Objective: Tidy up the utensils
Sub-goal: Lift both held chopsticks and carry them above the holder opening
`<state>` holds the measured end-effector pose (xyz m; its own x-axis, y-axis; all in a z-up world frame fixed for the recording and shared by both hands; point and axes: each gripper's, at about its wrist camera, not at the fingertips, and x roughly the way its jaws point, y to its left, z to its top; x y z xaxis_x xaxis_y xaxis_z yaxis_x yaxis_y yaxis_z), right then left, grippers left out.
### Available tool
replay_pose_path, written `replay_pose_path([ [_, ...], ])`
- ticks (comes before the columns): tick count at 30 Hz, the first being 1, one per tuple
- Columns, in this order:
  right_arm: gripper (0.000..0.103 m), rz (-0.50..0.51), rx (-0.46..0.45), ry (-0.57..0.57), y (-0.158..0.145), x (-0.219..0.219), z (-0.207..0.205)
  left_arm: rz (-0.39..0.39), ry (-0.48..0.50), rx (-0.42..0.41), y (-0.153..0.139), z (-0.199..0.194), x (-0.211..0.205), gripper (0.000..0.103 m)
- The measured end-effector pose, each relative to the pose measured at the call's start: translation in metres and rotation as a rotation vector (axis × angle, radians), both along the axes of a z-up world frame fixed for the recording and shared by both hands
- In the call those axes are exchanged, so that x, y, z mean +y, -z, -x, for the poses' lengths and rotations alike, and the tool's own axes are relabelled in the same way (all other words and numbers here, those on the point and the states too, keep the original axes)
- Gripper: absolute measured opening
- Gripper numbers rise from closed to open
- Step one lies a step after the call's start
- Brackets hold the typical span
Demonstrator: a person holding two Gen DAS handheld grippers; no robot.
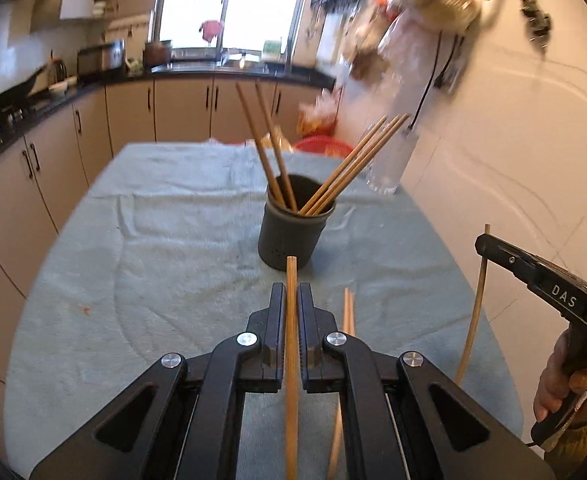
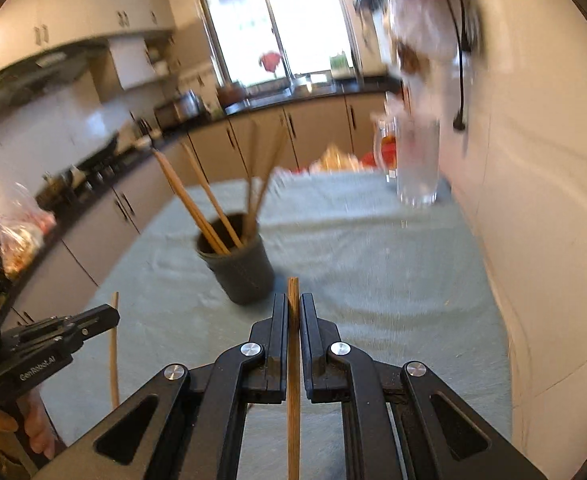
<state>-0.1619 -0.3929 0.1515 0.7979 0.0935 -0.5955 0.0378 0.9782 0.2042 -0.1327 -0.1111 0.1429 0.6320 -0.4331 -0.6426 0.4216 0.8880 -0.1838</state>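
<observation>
The table (image 1: 173,216), draped in a pale green towel, fills both wrist views, and on it stands the dark holder cup (image 1: 293,232), upright, already bristling with chopsticks that lean out toward eleven and one o'clock. A clear glass (image 1: 389,164) stands well beyond it, near the wall, at about one o'clock from the cup.

From the left gripper (image 1: 291,304) the cup sits at twelve o'clock, dead ahead and near. From the right gripper (image 2: 293,312) the same cup lies at about eleven o'clock, slightly left of the line of its fingers. The left gripper looks the better lined up, though neither is clearly the closer.

Each tool is pinched tight on a single chopstick. The left one's chopstick (image 1: 291,360) runs along the fingers, its blunt end poking out past the tips toward the cup. The right one's chopstick (image 2: 293,380) lies the same way, twelve to six o'clock.

In my judgement, each stick's long axis must tip toward upright before its end clears the cup's rim.

Two more loose chopsticks (image 1: 348,312) lie on the towel just right of the left gripper, still to be collected.
</observation>
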Motion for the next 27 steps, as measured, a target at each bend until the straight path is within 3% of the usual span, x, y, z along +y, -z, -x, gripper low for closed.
replay_pose_path([
  [9, 0.006, 0.048, -0.123, -0.024, -0.025, 0.012, 0.057, 0.066, -0.001, -0.046, -0.013, 0.051, 0.021, 0.005],
  [27, 0.006, 0.017, -0.149, -0.053, -0.044, 0.015, 0.081, 0.112, 0.008, -0.154, -0.037, 0.094, 0.042, 0.005],
])
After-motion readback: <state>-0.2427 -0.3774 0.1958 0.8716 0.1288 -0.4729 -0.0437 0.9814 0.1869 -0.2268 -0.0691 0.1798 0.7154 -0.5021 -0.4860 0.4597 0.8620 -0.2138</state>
